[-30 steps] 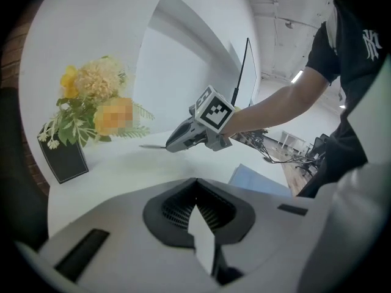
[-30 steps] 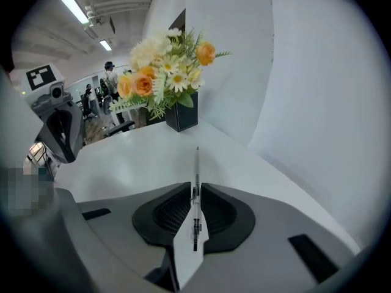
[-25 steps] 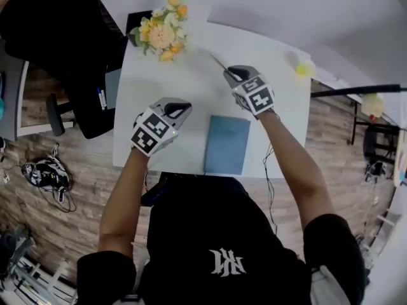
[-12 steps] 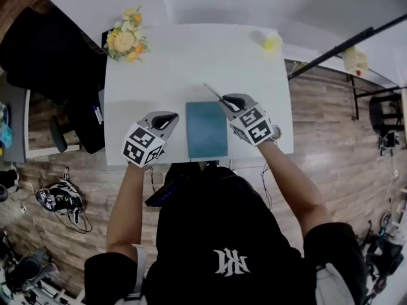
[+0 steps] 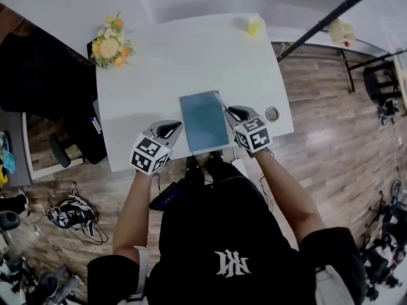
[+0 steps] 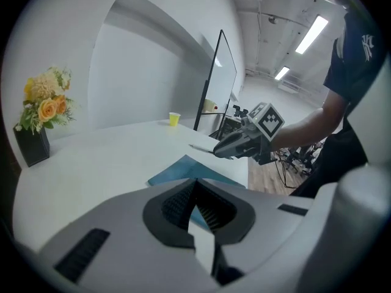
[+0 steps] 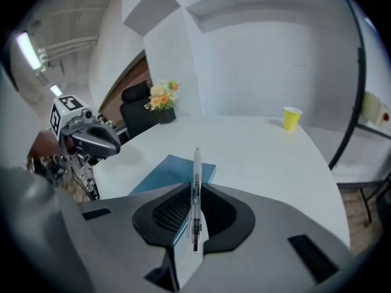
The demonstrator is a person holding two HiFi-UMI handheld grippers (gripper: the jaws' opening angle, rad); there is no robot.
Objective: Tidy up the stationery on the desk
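Note:
A blue notebook (image 5: 203,121) lies flat near the front edge of the white desk (image 5: 184,62). My right gripper (image 5: 234,114) is just to the notebook's right and is shut on a clear pen (image 7: 196,182). The pen points up and away over the desk. My left gripper (image 5: 168,131) hovers at the notebook's left, by the desk's front edge, shut with nothing between its jaws. The left gripper view shows the notebook (image 6: 183,171) beyond my left gripper (image 6: 197,209), with the right gripper (image 6: 241,144) across from it. In the right gripper view the notebook (image 7: 177,171) lies just past my right gripper (image 7: 194,215).
A vase of yellow and orange flowers (image 5: 109,46) stands at the desk's far left corner. A yellow cup (image 5: 255,25) is at the far right edge. A round grommet (image 5: 272,114) sits near the right edge. A black chair (image 5: 38,75) stands left of the desk.
Both grippers have drawn back toward the desk's front edge. The right gripper, still holding the pen, went from beyond the notebook's far right corner to beside its right edge.

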